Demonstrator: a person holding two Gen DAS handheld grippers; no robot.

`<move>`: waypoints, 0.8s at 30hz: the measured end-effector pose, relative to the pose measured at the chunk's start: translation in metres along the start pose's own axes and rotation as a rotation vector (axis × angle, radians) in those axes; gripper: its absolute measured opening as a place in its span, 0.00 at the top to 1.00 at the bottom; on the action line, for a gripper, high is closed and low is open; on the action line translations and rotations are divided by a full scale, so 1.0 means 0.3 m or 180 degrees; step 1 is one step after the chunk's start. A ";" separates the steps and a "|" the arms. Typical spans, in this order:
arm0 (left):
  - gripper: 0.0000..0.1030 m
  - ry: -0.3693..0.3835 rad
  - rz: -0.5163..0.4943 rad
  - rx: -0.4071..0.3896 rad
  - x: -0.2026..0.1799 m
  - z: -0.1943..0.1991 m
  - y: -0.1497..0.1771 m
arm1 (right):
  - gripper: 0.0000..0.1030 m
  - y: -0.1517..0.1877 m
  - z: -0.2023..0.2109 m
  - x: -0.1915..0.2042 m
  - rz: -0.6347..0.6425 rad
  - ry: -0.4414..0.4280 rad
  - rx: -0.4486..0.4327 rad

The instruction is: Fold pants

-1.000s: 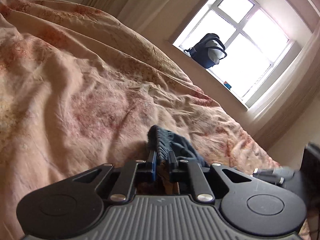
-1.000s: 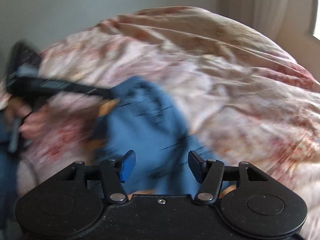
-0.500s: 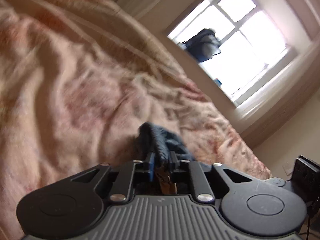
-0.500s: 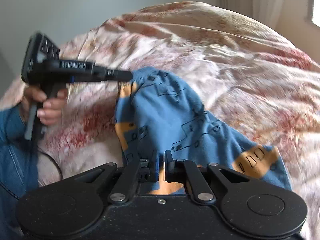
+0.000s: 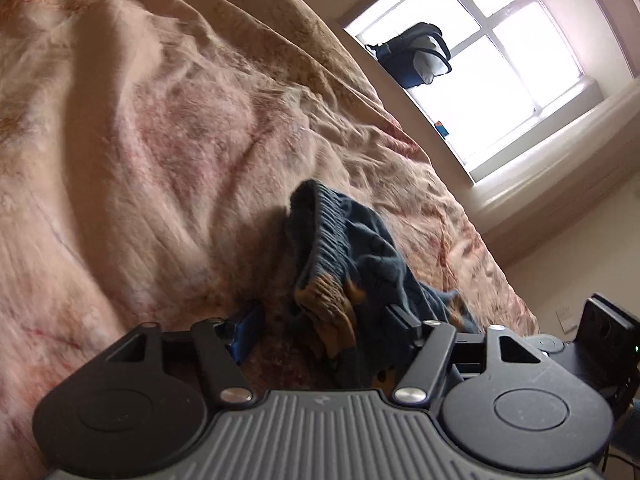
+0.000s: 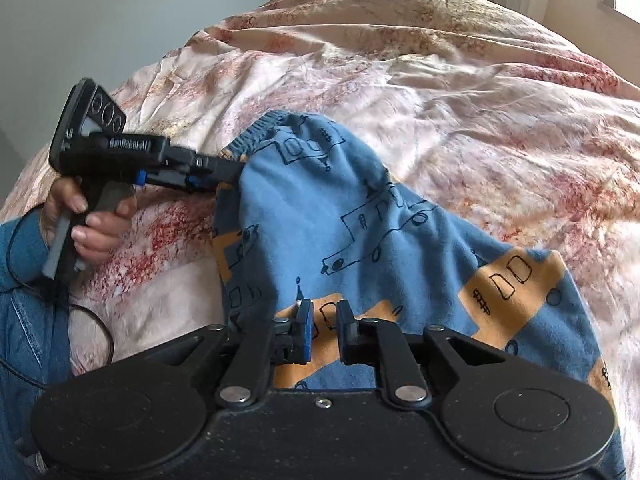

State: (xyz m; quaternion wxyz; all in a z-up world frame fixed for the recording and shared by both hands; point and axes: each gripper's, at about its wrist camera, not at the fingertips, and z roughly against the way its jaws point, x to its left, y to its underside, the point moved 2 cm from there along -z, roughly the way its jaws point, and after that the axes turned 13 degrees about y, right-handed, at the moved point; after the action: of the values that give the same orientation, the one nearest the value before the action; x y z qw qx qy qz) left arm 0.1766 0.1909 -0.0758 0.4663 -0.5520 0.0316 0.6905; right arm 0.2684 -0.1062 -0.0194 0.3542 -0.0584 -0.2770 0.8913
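Note:
The blue pants (image 6: 328, 208) with orange patches and drawn vehicles lie on the bed, waistband at the far left. In the left wrist view the pants (image 5: 344, 264) bunch up between the spread fingers, waistband on top. My left gripper (image 5: 324, 320) is open around that bunch; it also shows in the right wrist view (image 6: 228, 170), tips at the waistband. My right gripper (image 6: 323, 322) has its jaws nearly closed, a narrow gap between the pads, with the pants fabric right at them.
The pink and beige floral bedspread (image 6: 460, 92) covers the whole bed in rumpled folds. A window (image 5: 500, 56) with a dark bag (image 5: 416, 56) on its sill is beyond the bed. A cable (image 6: 92, 320) trails by the person's hand.
My left gripper has opened from its shut hold on the waistband, which now sits loose between the fingers. My right gripper closed on the pants half a second ago and now shows a small gap.

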 end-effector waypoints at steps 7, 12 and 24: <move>0.12 0.0182 0.0353 -0.0109 0.010 -0.006 0.016 | 0.81 0.010 0.009 -0.002 -0.0035 0.0020 0.0002; 0.74 -0.0058 0.0497 -0.0338 0.031 -0.004 0.023 | 0.79 0.008 0.004 0.000 -0.0092 0.0058 0.0000; 0.87 -0.0716 0.0014 -0.0373 -0.125 0.074 0.006 | 0.67 0.023 0.036 -0.055 -0.0191 0.0611 -0.0227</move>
State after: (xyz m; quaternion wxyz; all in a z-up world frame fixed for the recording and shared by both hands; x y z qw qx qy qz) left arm 0.1574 0.1795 -0.0384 0.4324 -0.4973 -0.0601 0.7497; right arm 0.2733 -0.1261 -0.0154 0.4033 -0.1478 -0.2750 0.8602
